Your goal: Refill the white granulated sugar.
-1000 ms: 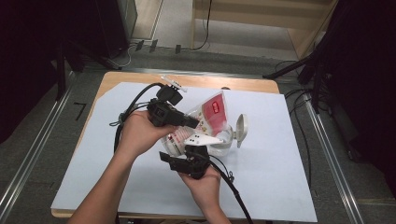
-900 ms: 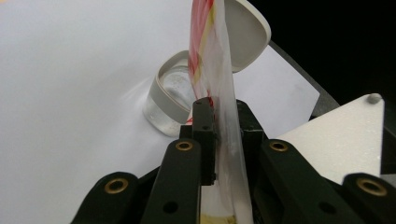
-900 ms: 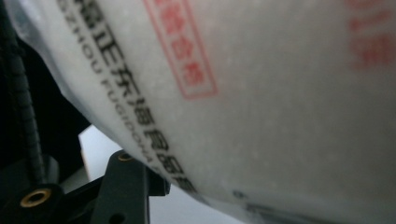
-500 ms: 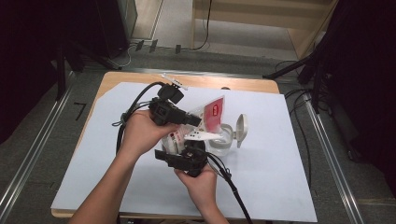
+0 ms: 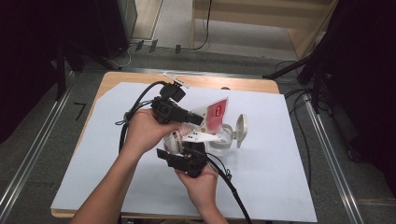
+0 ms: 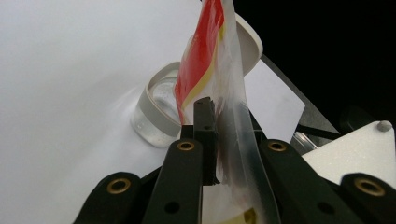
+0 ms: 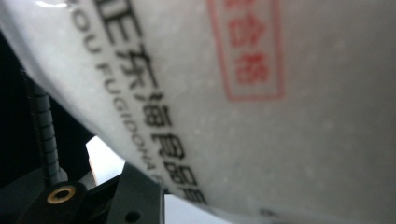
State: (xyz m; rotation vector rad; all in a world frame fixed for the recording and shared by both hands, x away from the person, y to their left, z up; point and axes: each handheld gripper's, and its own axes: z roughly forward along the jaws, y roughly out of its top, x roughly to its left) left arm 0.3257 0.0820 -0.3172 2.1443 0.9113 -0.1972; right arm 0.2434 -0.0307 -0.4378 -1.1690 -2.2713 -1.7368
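Closing in over the last moment, the right gripper (image 5: 190, 150) has its jaws drawn tighter around the lower body of the bag (image 5: 201, 135), whose white, grainy film with black and red print presses right up against its camera; both hands have kept their place since the earlier high views. Whether its pads truly bite I cannot tell. The left gripper (image 5: 196, 120) is pinched shut on the bag's upper edge, a thin, crinkled clear film with a red and yellow panel. The bag hangs tilted just above the small clear jar (image 5: 223, 141), a round container with a white collar and its flip lid (image 5: 241, 130) standing open. To pour well, I judge the bag's mouth should stay over the jar's opening while the squeeze goes gently.
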